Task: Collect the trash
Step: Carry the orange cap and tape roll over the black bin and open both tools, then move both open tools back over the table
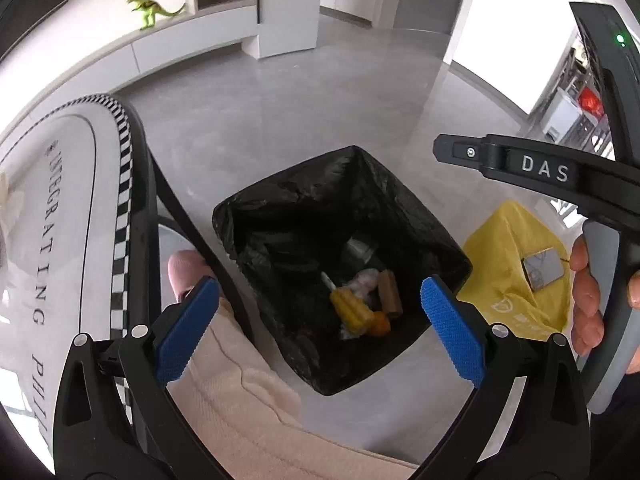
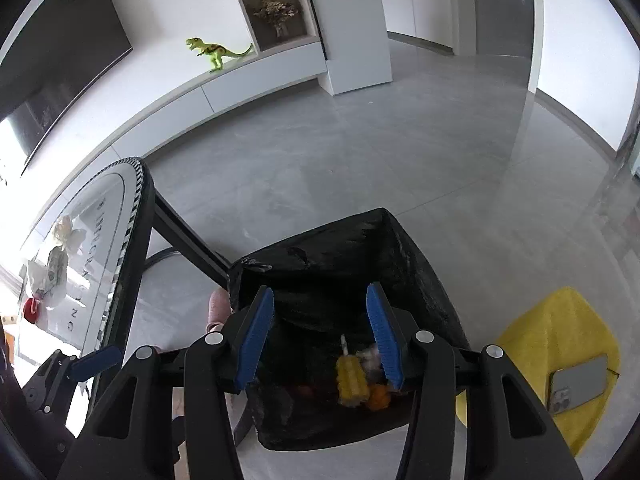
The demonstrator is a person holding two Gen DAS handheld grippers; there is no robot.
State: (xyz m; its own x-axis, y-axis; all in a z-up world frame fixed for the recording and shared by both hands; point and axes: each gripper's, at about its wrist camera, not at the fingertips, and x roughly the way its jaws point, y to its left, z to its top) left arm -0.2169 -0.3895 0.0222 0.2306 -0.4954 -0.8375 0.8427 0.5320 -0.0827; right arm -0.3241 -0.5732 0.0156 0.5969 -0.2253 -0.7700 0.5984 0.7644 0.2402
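A square bin lined with a black bag (image 1: 280,200) stands on the grey floor; it also shows in the right wrist view (image 2: 420,264). Inside lie a yellow corn cob (image 1: 352,309), an orange piece (image 1: 380,324), crumpled tissue (image 1: 366,280) and a tan block (image 1: 391,294). The corn (image 2: 351,380) shows in the right view too. My left gripper (image 1: 316,324) is open and empty above the bin. My right gripper (image 2: 320,336) is open and empty, just over the bin's near rim. On the table lie crumpled wrappers (image 2: 50,268) and a red bit (image 2: 30,310).
A white table with checkered edge (image 1: 124,184) is at the left, its black leg (image 1: 180,208) beside the bin. A yellow bag (image 1: 504,264) with a phone (image 1: 542,268) lies right of the bin. A green dinosaur (image 2: 214,52) stands on the far ledge.
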